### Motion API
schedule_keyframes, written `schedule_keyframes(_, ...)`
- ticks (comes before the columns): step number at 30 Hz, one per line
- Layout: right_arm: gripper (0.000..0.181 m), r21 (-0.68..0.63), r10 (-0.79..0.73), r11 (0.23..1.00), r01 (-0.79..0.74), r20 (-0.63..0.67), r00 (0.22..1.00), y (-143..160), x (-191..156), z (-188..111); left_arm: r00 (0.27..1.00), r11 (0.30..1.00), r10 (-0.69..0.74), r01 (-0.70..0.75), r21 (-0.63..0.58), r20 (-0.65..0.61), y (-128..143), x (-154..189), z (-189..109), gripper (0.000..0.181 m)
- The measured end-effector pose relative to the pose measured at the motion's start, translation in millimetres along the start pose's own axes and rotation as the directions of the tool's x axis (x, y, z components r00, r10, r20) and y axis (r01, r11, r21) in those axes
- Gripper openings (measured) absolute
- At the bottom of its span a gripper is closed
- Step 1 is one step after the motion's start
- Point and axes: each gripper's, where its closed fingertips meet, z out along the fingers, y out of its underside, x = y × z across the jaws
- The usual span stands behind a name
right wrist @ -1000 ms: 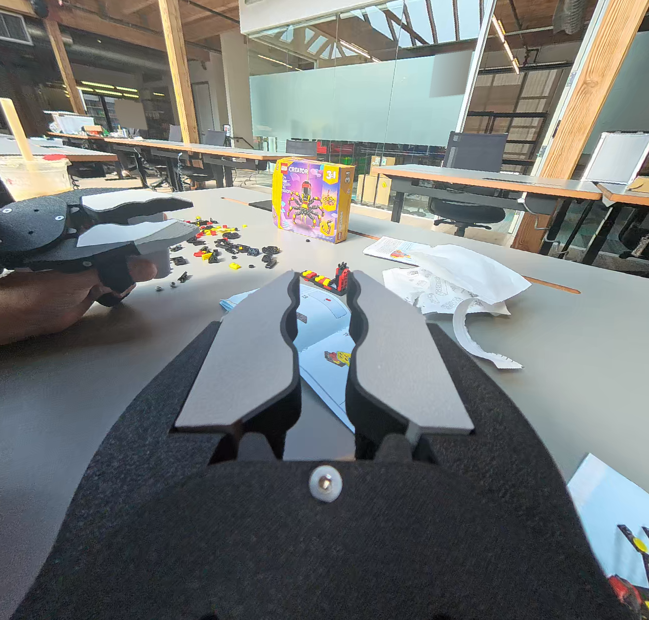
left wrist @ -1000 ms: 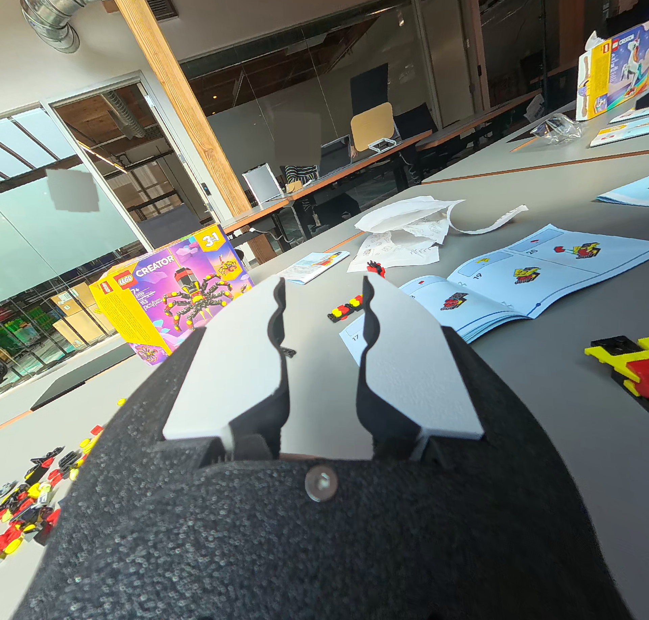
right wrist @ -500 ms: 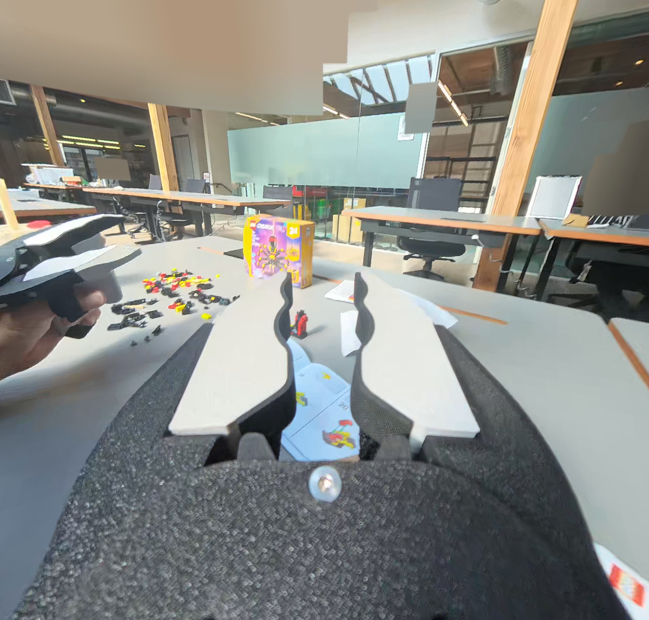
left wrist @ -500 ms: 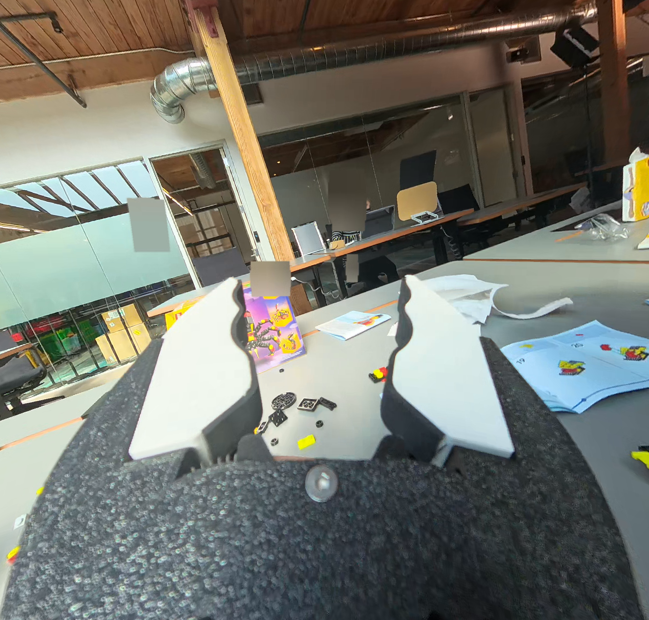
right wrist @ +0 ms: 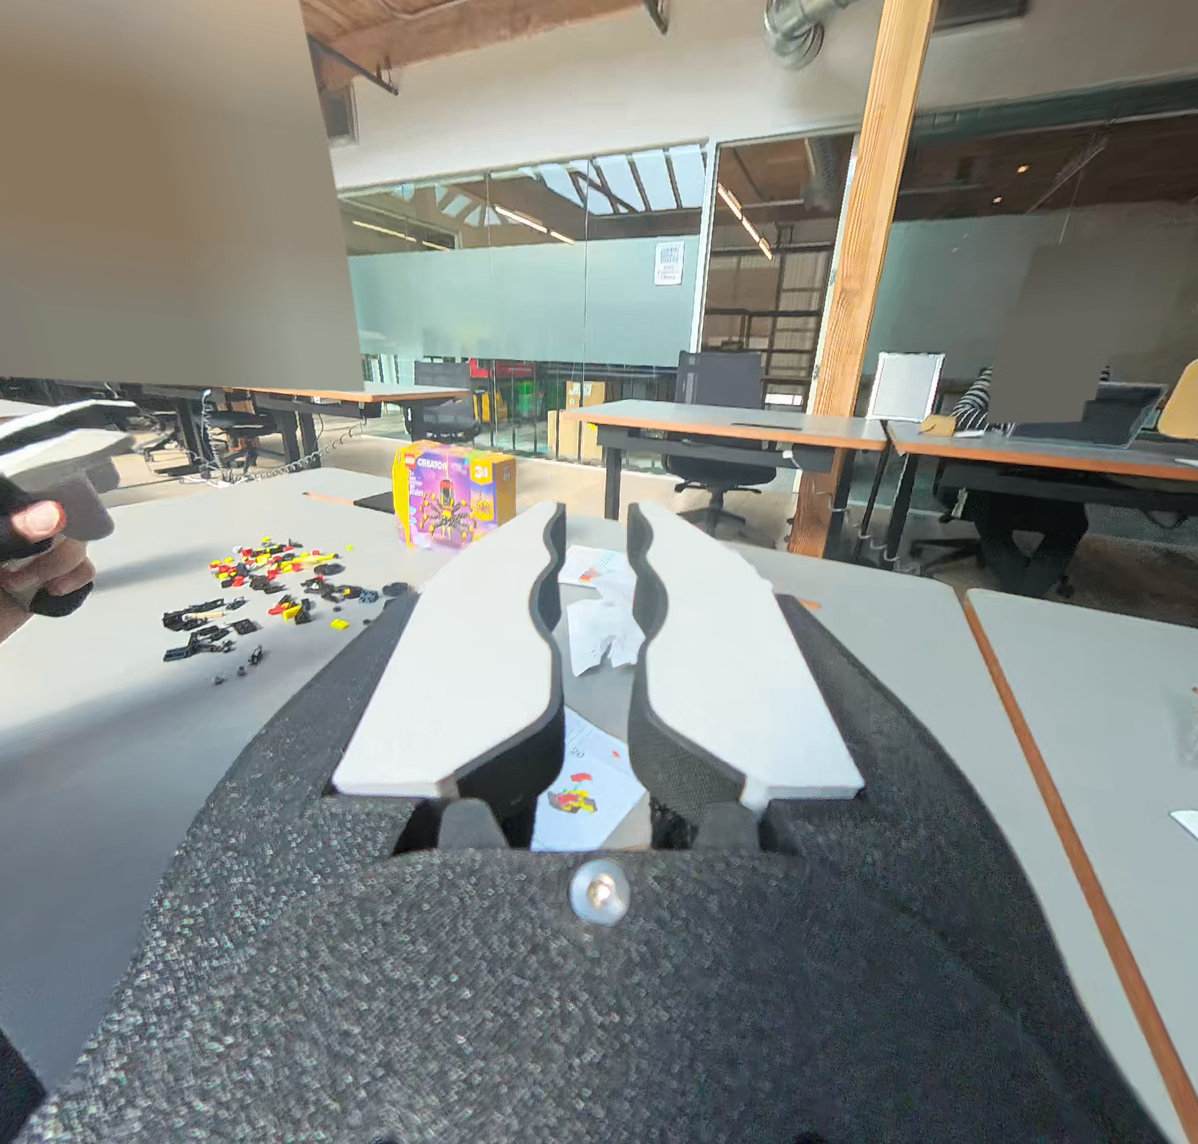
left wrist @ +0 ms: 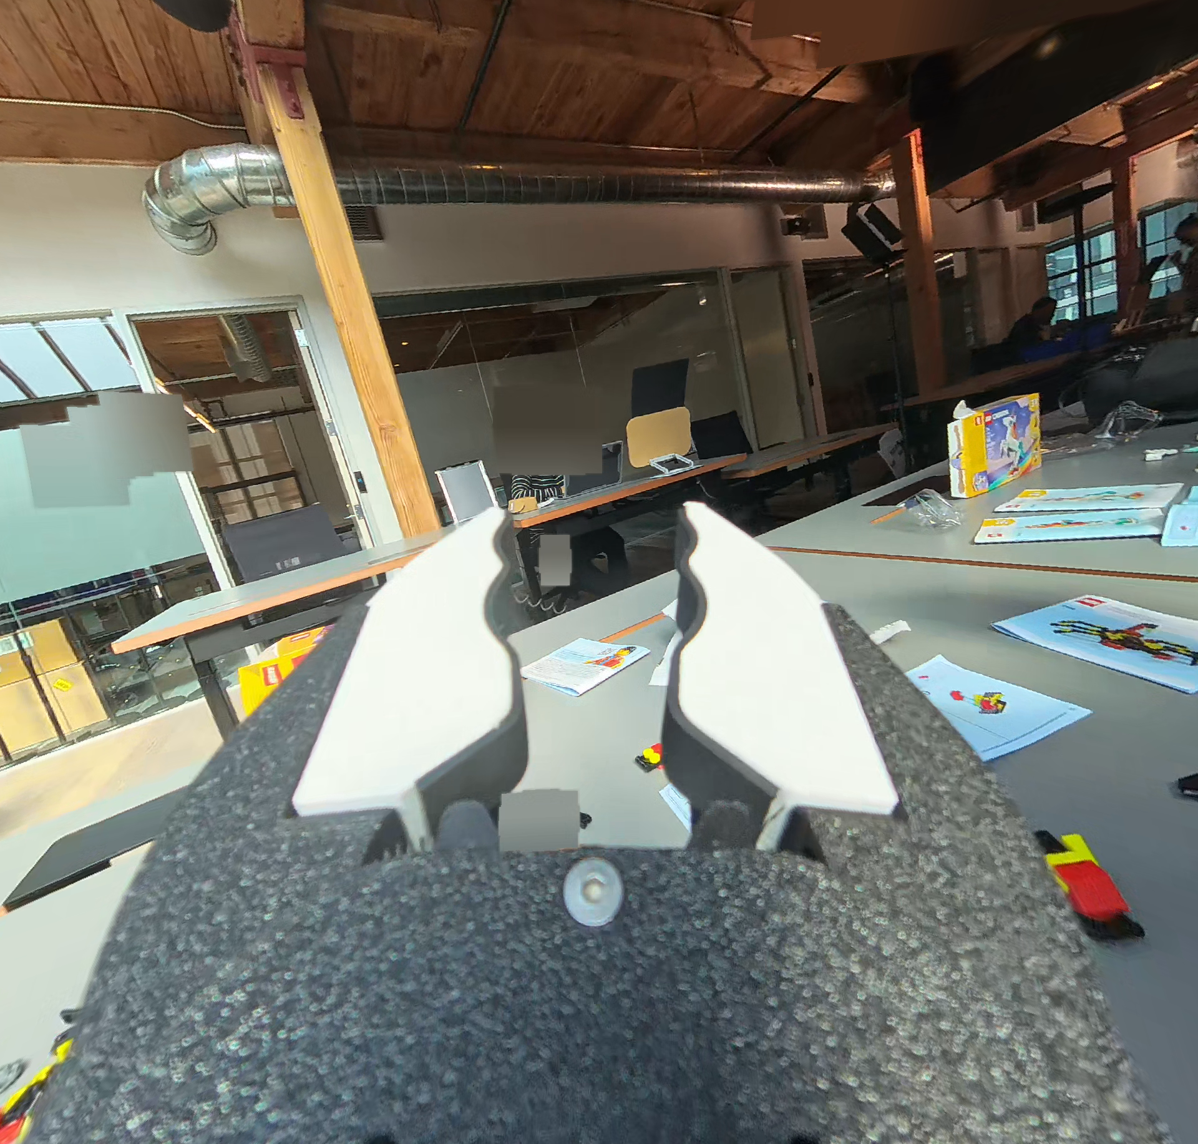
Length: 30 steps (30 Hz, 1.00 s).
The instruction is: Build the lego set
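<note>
The left gripper is hovering above the grey table with its 2 fingers spread wide and nothing between them. The right gripper is also staying in the air, fingers apart by a narrower gap, holding nothing. The loose lego pieces are lying scattered on the table, near the purple lego box. An open instruction booklet is lying under the right gripper.
</note>
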Motion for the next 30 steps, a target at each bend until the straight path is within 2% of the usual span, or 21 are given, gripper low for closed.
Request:
schedule_keyframes(2,0.001,-0.132,0.021,0.991,-0.018,0.020,1.000,29,-9,5,0.995,1.000,0.026,-0.026,0.006,-0.098,2,7,-1,0.016)
schedule_keyframes(3,0.000,-0.214,0.027,0.977,-0.025,0.010,1.000,45,-9,8,0.988,0.999,0.033,-0.035,-0.012,-0.152,6,10,1,0.002)
schedule_keyframes(4,0.000,-0.314,0.033,0.949,-0.029,0.007,0.999,64,-9,11,0.977,0.998,0.033,-0.044,-0.047,-0.210,13,14,4,0.000)
schedule_keyframes(5,0.001,-0.419,0.033,0.908,-0.025,0.011,0.999,84,-10,14,0.961,0.994,0.027,-0.055,-0.094,-0.273,22,19,8,0.000)
schedule_keyframes(7,0.008,-0.527,-0.040,0.848,0.060,0.050,0.998,115,-10,22,0.910,0.975,0.011,-0.102,-0.198,-0.414,43,36,17,0.001)
schedule_keyframes(9,0.028,-0.635,-0.020,0.760,0.138,0.189,0.982,147,-23,26,0.846,0.940,-0.002,-0.181,-0.290,-0.534,67,56,25,0.012)
schedule_keyframes(12,0.034,-0.681,-0.073,0.664,0.309,0.352,0.933,178,-35,25,0.719,0.870,-0.021,-0.329,-0.366,-0.695,99,95,35,0.023)
schedule_keyframes(14,0.034,-0.713,-0.155,0.571,0.407,0.393,0.906,193,-32,20,0.603,0.830,-0.053,-0.416,-0.370,-0.796,117,126,41,0.031)
schedule_keyframes(16,0.034,-0.744,-0.225,0.522,0.416,0.351,0.909,199,-27,15,0.475,0.798,-0.067,-0.502,-0.333,-0.878,134,156,46,0.031)
schedule_keyframes(18,0.033,-0.749,-0.231,0.555,0.362,0.279,0.932,197,-29,10,0.332,0.757,-0.120,-0.580,-0.302,-0.936,151,183,47,0.034)
schedule_keyframes(20,0.033,-0.749,-0.205,0.596,0.289,0.205,0.957,192,-32,1,0.223,0.732,-0.195,-0.615,-0.294,-0.955,165,205,47,0.037)
schedule_keyframes(22,0.032,-0.748,-0.203,0.617,0.244,0.149,0.968,187,-31,-10,0.177,0.733,-0.235,-0.613,-0.293,-0.956,171,220,52,0.036)
schedule_keyframes(25,0.032,-0.751,-0.192,0.623,0.219,0.124,0.973,183,-34,-26,0.109,0.691,-0.245,-0.677,-0.252,-0.963,187,228,52,0.039)
schedule_keyframes(28,0.032,-0.760,-0.188,0.612,0.217,0.126,0.974,182,-36,-37,0.089,0.672,-0.259,-0.699,-0.245,-0.962,199,232,52,0.046)
schedule_keyframes(30,0.032,-0.766,-0.190,0.603,0.222,0.132,0.973,183,-36,-41,0.085,0.659,-0.283,-0.706,-0.258,-0.955,205,232,50,0.041)
